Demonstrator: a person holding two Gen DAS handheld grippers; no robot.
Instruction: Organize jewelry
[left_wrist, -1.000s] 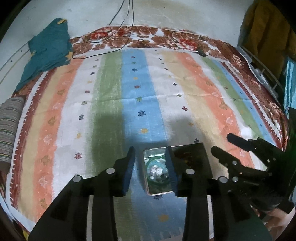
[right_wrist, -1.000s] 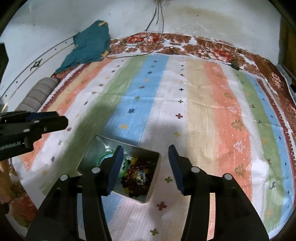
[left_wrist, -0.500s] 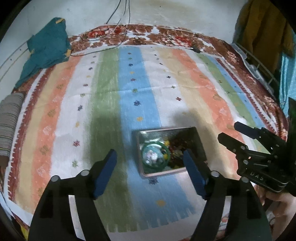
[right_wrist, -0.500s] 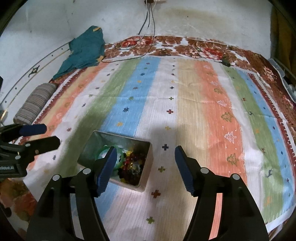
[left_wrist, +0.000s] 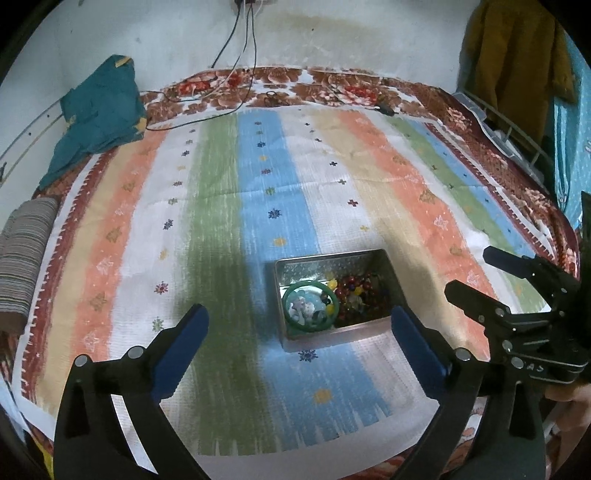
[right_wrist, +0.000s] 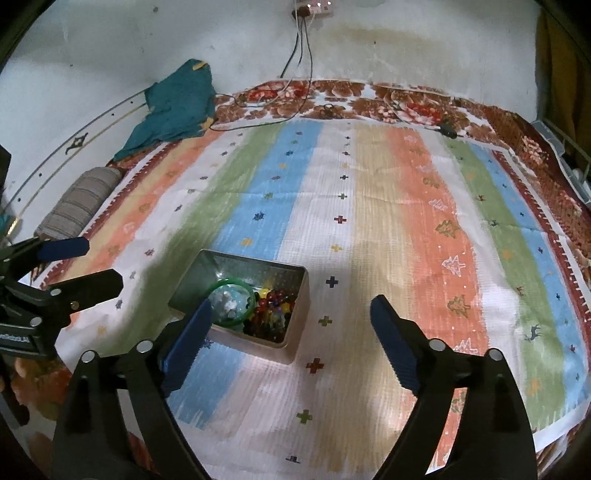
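Observation:
A rectangular metal tin (left_wrist: 391, 273) (right_wrist: 299, 325) sits on the striped cloth. It holds a green bangle (left_wrist: 311, 308) (right_wrist: 232, 304) over pale pieces on its left side and a heap of red, yellow and dark beads (left_wrist: 358, 293) (right_wrist: 273, 317) on its right. My left gripper (left_wrist: 297, 328) is open and empty, raised above and in front of the tin. My right gripper (right_wrist: 291, 325) is open and empty, raised to the tin's right. Each gripper shows in the other's view: the right gripper (left_wrist: 491, 277), the left gripper (right_wrist: 74, 266).
The striped cloth (left_wrist: 229, 206) covers a floral bedspread (left_wrist: 332, 83). A teal cloth (left_wrist: 99, 110) and a striped bolster (left_wrist: 22, 254) lie at the left. Cables (left_wrist: 236, 44) hang down the back wall. A wire rack (left_wrist: 517, 129) and hanging clothes stand at the right.
Both grippers have opened wide and pulled up and back from the tin, so the tin looks smaller and farther. The bangle and beads stay in the tin.

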